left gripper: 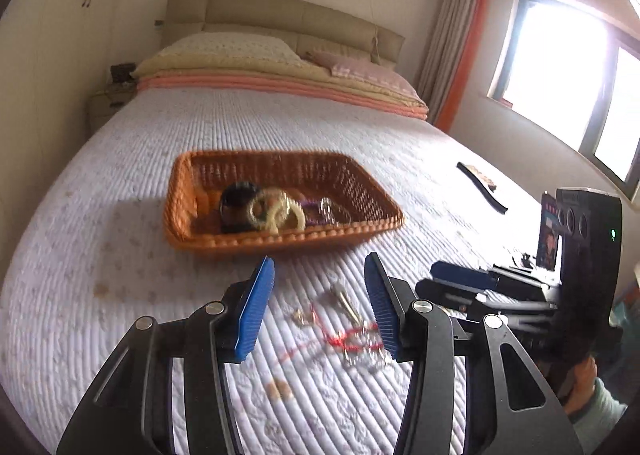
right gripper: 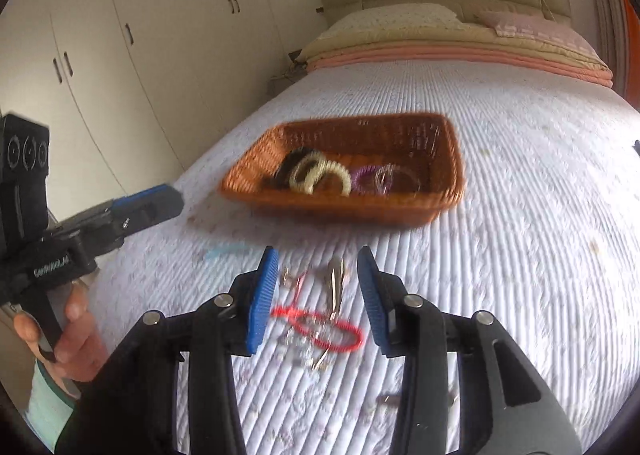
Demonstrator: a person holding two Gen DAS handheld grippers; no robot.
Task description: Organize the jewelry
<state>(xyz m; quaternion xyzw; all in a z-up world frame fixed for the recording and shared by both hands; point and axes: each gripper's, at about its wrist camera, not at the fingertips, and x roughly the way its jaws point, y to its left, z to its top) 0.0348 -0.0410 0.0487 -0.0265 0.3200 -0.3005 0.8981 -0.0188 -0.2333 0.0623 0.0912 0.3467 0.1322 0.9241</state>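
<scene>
An orange woven basket (left gripper: 376,197) (right gripper: 448,159) sits on the bed and holds several hair ties and bracelets: black, cream (left gripper: 276,213) (right gripper: 316,175), purple and clear. A red string bracelet (left gripper: 352,339) (right gripper: 320,329), a metal hair clip (left gripper: 346,301) (right gripper: 335,279) and small metal pieces lie on the quilt in front of it. My left gripper (left gripper: 318,309) is open and empty above this pile. My right gripper (right gripper: 318,297) is open and empty, its fingers on either side of the pile. The right gripper also shows in the left wrist view (left gripper: 460,279).
The white quilted bedspread (left gripper: 120,183) covers the bed. A dark hair clip (left gripper: 482,187) lies far right. Folded blankets and pillows (left gripper: 280,71) are at the headboard. Wardrobes (right gripper: 120,55) stand left, a window (left gripper: 560,67) right.
</scene>
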